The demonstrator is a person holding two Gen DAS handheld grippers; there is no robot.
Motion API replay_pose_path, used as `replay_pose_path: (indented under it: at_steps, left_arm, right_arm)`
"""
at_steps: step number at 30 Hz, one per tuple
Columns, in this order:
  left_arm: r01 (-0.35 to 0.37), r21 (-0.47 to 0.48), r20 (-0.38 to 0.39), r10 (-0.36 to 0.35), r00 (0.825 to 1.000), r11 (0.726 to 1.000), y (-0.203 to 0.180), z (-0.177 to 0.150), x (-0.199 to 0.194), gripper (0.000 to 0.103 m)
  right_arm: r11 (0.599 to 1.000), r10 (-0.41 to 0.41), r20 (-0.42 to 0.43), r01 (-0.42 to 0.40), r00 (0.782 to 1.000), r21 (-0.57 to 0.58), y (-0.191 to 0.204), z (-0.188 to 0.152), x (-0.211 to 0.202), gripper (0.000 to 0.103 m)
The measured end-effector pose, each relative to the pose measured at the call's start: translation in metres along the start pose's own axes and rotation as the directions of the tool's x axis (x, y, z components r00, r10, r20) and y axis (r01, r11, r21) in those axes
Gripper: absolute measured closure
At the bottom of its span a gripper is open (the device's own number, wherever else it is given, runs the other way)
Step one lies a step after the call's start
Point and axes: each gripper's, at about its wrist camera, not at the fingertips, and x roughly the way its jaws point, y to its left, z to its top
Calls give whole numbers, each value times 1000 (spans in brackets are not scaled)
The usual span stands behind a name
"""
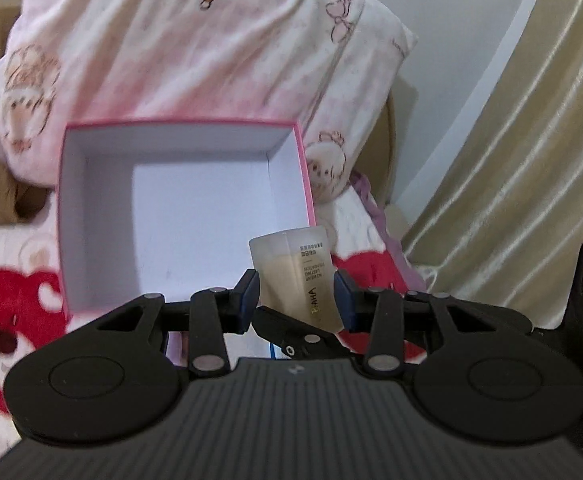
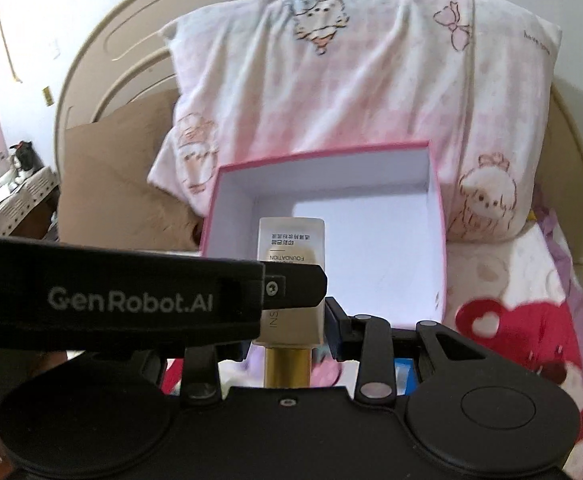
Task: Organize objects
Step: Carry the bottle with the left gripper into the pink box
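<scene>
1. While squeezed shut on the foundation bottle (image 1: 291,264), left gripper (image 1: 297,300) at the near right corner of the open pink box (image 1: 179,123).
2. Right gripper (image 2: 291,320): one finger (image 2: 335,328) against the bottle (image 2: 291,240), the other hidden; cannot tell the grip. Bottle at the box's (image 2: 437,240) near edge.

Between the right claw (image 2: 291,320) pads sits a frosted plastic bottle (image 2: 291,248) with a glossy gold metallic cap (image 2: 288,366). Ahead lies a matt paperboard box (image 2: 437,248) against a soft cloth pillow (image 2: 351,80).
</scene>
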Motion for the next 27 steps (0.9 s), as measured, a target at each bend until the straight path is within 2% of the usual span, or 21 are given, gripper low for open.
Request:
replay_pose_path:
  at_steps: [8,12,20,22,27]
  left_arm:
    - [-25,-29,2,25,1000,999,25,44,72,64]
    - [-36,-34,4,36,999,999,41,53,100,64]
    - [-63,-36,-17,62,998,997,61,48,158,63]
    - [-50,-61,-31,48,998,997,68,46,169,63]
    - [-27,-104,-85,18,996,994,79,41,194,63]
  right_arm:
    - [999,-3,-6,3,1000,36,-36,37,61,63]
    - [1000,-8,-10,8,1000,14,-46,46,93,63]
    - [999,-28,35,27,999,36,-65,24,143,63]
    - [999,-53,26,53,998,2,-65,21,154,63]
    - [998,-70,-30,70,997,2,-73,15,170,63]
